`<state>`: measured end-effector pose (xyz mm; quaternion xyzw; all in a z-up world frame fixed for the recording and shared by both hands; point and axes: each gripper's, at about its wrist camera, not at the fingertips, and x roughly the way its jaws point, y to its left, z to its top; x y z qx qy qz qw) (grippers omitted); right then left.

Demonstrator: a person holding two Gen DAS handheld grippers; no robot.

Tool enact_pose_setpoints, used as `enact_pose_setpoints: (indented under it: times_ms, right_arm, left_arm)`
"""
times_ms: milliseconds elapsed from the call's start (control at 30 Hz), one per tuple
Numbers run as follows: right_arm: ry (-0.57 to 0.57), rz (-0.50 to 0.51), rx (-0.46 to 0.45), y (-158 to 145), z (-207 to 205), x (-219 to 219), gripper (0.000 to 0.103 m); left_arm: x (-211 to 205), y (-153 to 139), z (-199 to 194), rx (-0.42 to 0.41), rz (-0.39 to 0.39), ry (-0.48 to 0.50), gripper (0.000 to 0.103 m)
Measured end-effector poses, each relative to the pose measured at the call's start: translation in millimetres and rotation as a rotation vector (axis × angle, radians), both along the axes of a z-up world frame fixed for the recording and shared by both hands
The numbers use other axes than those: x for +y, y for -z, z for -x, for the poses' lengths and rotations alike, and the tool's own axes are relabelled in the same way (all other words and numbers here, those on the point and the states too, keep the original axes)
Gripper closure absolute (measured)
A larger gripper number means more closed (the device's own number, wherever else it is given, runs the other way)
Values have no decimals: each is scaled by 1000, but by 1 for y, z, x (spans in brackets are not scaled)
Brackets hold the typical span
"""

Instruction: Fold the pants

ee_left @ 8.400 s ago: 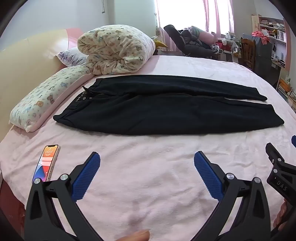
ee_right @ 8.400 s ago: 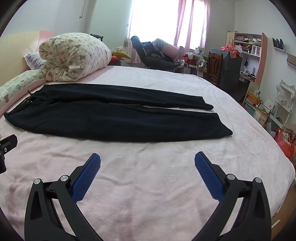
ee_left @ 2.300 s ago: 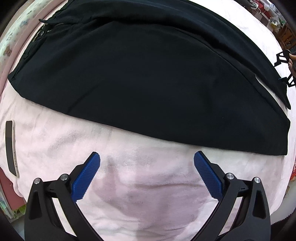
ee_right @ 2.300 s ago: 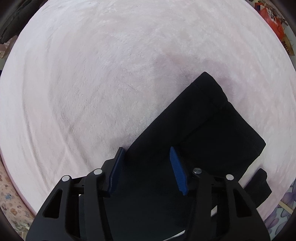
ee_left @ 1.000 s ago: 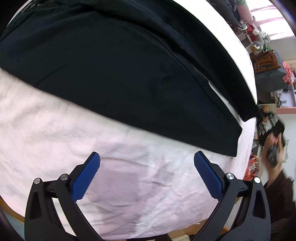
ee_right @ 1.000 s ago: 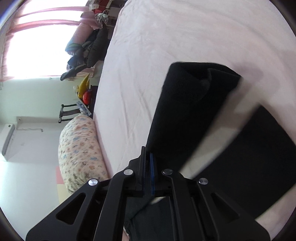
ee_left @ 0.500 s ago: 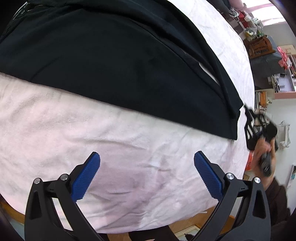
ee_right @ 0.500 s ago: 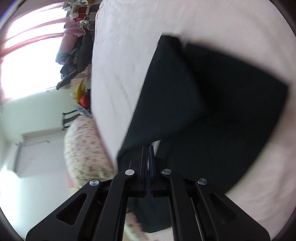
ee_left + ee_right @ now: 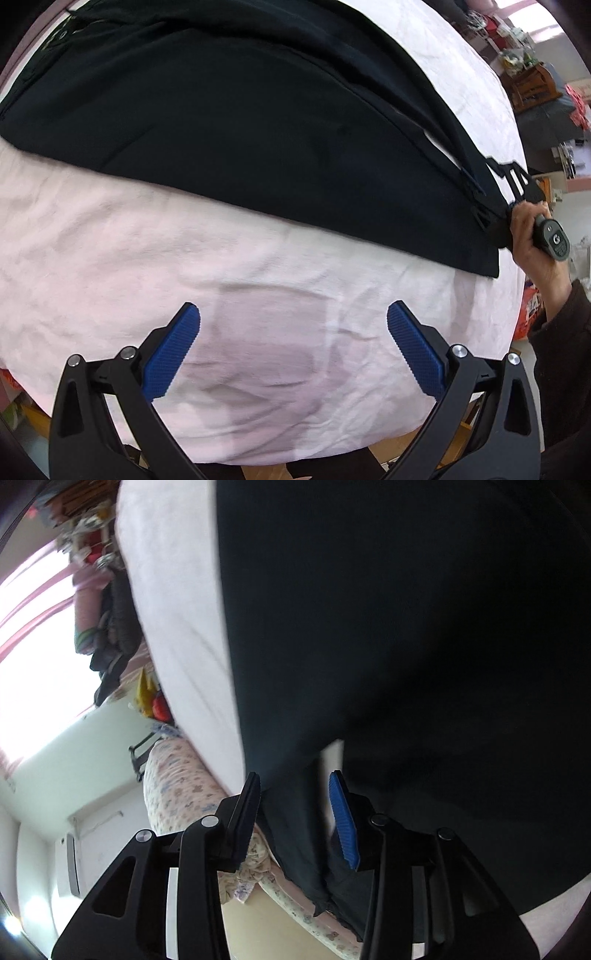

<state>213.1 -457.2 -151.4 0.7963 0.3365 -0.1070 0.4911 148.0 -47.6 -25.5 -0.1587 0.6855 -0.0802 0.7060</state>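
Left wrist view: the left gripper [image 9: 293, 343] hangs wide open over bare pink bedding [image 9: 229, 280], nothing between its jaws. Beyond lie the black pants [image 9: 258, 122], spread across the bed. At their far hem a hand [image 9: 535, 243] holds the right gripper [image 9: 293, 803], its jaws opening with dark cloth between them. Farther off, a floral pillow [image 9: 177, 794] and bright curtains [image 9: 33, 602].
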Motion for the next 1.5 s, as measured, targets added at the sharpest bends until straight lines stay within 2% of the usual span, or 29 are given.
enact_pose_setpoints:
  times_ms: [167, 200, 233, 300, 400, 500, 633, 733, 800, 833, 933, 1033, 1100, 1200, 1300, 1333, 1367, 1500]
  right_arm:
    - [66, 24, 28, 4, -3, -9, 63]
    - [71, 34, 23, 3, -3, -10, 72]
    - [78, 66, 4, -2, -5, -10, 94]
    - [80, 75, -19, -6, -4, -13, 97]
    - [93, 107, -28, -11, 4, -16, 98]
    - [105, 127, -85, -24, 16, -20, 99]
    - [136, 118, -116, -35, 48, -27, 99]
    - [190, 108, -109, -36, 78, -34, 101]
    - [213, 104, -91, -33, 98, -36, 101]
    - [189, 117, -67, -30, 105, -37, 101]
    - [175, 100, -40, -20, 103, -30, 101]
    - [173, 101, -48, -13, 100, -29, 101]
    - [158, 106, -57, -15, 96, -31, 101]
    - [127, 127, -60, -24, 88, -40, 101]
    - [111, 120, -60, -22, 90, -42, 101]
    - [105, 124, -61, -20, 89, -41, 101]
    - [99, 129, -62, -21, 88, -41, 101]
    - [96, 128, -66, -18, 83, -45, 101]
  left_arm:
    - [4, 2, -7, 8, -7, -14, 2]
    - [4, 1, -8, 6, -10, -11, 2]
    - [3, 2, -9, 7, -12, -5, 2]
    - [1, 3, -11, 15, -16, 3, 2]
    - [1, 2, -19, 16, -12, -2, 2]
    - [5, -4, -36, -5, 5, -22, 2]
    - [16, -22, -75, -93, -15, -81, 2]
    - [29, -37, -108, -175, -9, -165, 2]
    - [33, -45, -137, -214, 13, -168, 2]
    - [33, -47, -151, -226, 14, -155, 2]
    - [33, -45, -197, -234, 28, -124, 2]
    - [35, -33, -250, -171, 57, -134, 3]
    - [44, -23, -287, -138, 75, -197, 10]
    - [56, 4, -329, -62, 104, -296, 11]
    - [61, 30, -352, 31, 117, -372, 18]
    - [64, 38, -358, 38, 149, -413, 18]
    - [66, 42, -363, 34, 145, -433, 21]
    - [62, 55, -381, 39, 75, -428, 60]
